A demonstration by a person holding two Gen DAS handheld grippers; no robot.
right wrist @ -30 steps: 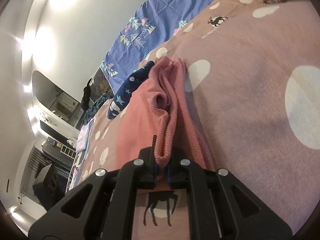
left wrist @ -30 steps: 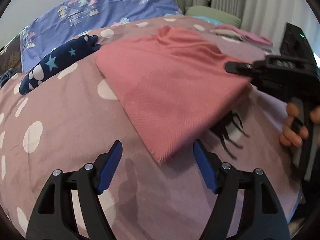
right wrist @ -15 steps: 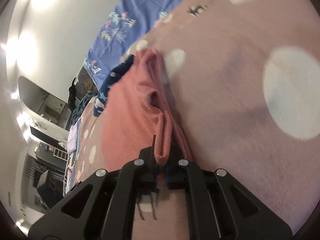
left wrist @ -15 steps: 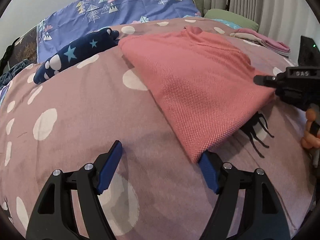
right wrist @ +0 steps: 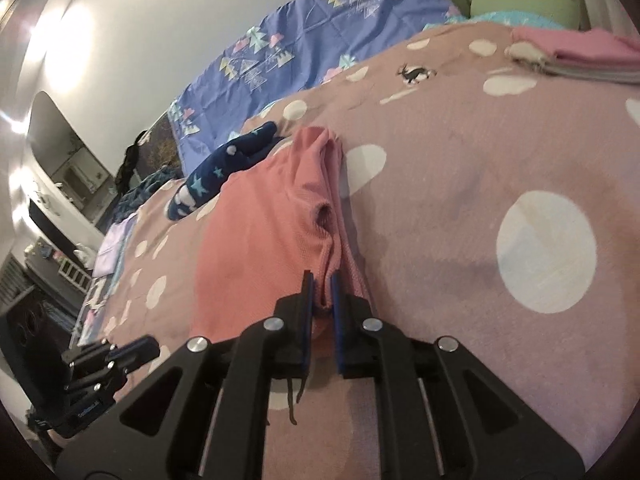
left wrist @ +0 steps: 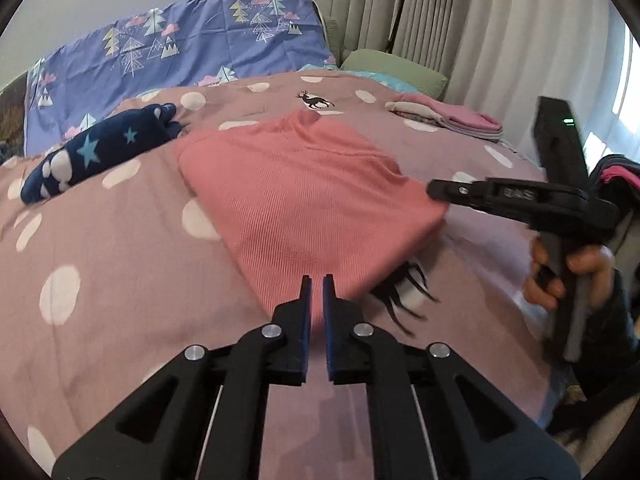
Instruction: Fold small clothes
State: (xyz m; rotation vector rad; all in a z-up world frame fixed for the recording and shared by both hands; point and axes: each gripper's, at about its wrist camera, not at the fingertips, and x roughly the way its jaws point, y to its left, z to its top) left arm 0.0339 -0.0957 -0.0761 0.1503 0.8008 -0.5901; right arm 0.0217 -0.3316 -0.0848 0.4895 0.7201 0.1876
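Change in left gripper: the left gripper (left wrist: 317, 280) is now pinching the near corner of the pink garment (left wrist: 304, 196), its blue pads drawn almost together with cloth between them; one second ago and half a second ago they were standing wide apart with the corner lying loose between them.
Change in right gripper: the right gripper (right wrist: 321, 280) is still clamping the bunched edge of the pink garment (right wrist: 256, 236), as in both earlier frames, with its pads nearly touching around the fold.
Change in garment: it is lying flatter and more spread on the bedspread than a second ago, while the hem stays gathered in the right pads.
Containers: I cannot tell of any in view; the garment is resting directly on the pink spotted bedspread (left wrist: 100, 272).
Garment relative to left gripper: it is stretching away from the pads, up the middle of the bed, its far end near the deer print (left wrist: 316, 101).
Garment relative to right gripper: the right gripper (left wrist: 440, 191) is holding the right-hand corner, across from the left one.
Neighbours: a navy star-patterned item (left wrist: 96, 152) is lying just beside the garment's far left corner; a stack of folded clothes (left wrist: 452, 118) is sitting well apart at the far right.
Hand: the person's right hand (left wrist: 568, 276) is gripping the right tool's handle.
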